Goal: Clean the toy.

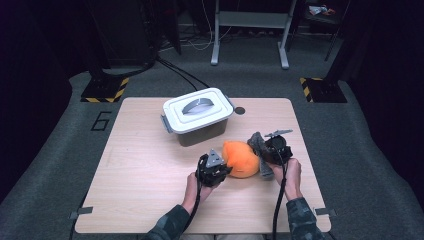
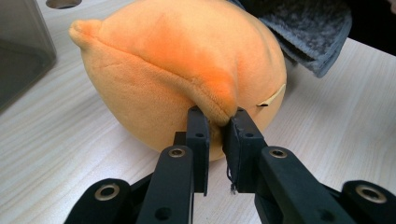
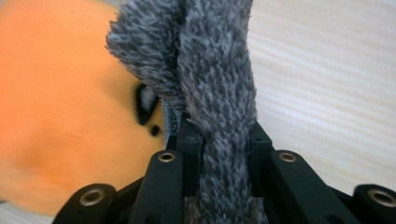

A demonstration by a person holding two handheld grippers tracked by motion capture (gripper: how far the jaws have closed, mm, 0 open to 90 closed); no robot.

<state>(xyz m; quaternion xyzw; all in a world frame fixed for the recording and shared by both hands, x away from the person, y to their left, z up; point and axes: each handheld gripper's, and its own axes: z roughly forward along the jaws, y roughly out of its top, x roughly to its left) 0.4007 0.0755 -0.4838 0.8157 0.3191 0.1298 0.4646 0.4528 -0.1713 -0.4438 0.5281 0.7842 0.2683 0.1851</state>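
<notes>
While the wooden table spreads pale across the grey carpeted floor, a lidded storage box sits toward its far middle, white lid with a grey handle on top and darker translucent walls below. Nearer the person, right of centre, lies the orange plush toy, rounded and soft, with a pointed tip and a raised seam running over it in the left gripper view. Against its right side rests a grey fuzzy part or cloth; whether it is sewn to the plush I cannot tell.

The left gripper is at the toy's near left side, jaws drawn nearly together and pinching a fold of orange fabric along the seam. The right gripper is at the toy's right, jaws closed tight on the grey fuzzy strip, which rises upright between them with the orange body just beside it. Both of the person's hands, in dark patterned sleeves, come in from the near table edge. A small round hole marks the tabletop just right of the box.
</notes>
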